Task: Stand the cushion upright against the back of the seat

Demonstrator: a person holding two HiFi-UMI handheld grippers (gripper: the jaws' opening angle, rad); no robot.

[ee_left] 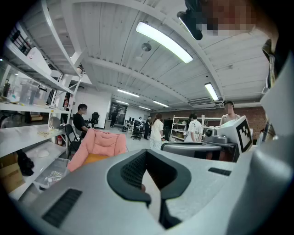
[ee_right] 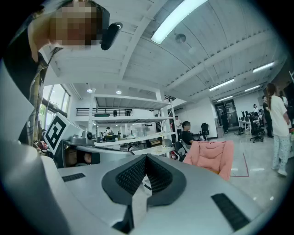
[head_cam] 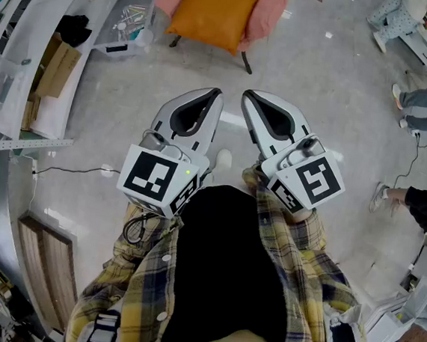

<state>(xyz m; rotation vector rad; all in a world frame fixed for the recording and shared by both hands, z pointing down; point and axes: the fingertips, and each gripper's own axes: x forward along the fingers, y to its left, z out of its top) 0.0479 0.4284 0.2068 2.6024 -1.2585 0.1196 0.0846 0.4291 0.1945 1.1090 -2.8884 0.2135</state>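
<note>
The pale polished floor (head_cam: 332, 110) has a glossy, faintly mottled sheen. White shelving (head_cam: 27, 73) curves down the left edge, with brown cardboard on it. At the top stands a chair (head_cam: 270, 14) of soft, puffy pink padding on dark legs. The cushion (head_cam: 214, 12) lies on its seat as a smooth, plump orange rectangle with rounded corners, and the pink padding shows at both its sides. In the left gripper view only a strip of orange shows, low under the quilted pink back.

The person's sleeves (head_cam: 136, 272) are yellow-and-navy plaid flannel. The left gripper (head_cam: 218, 93) and right gripper (head_cam: 245, 96) are matte grey shells with black ribbed pads. They sit side by side, well short of the chair — each with its jaws pressed together on nothing. Each carries a white cube printed with a bold black square marker. A clear plastic bin (head_cam: 130, 19) beside the chair holds small metal bits.
</note>
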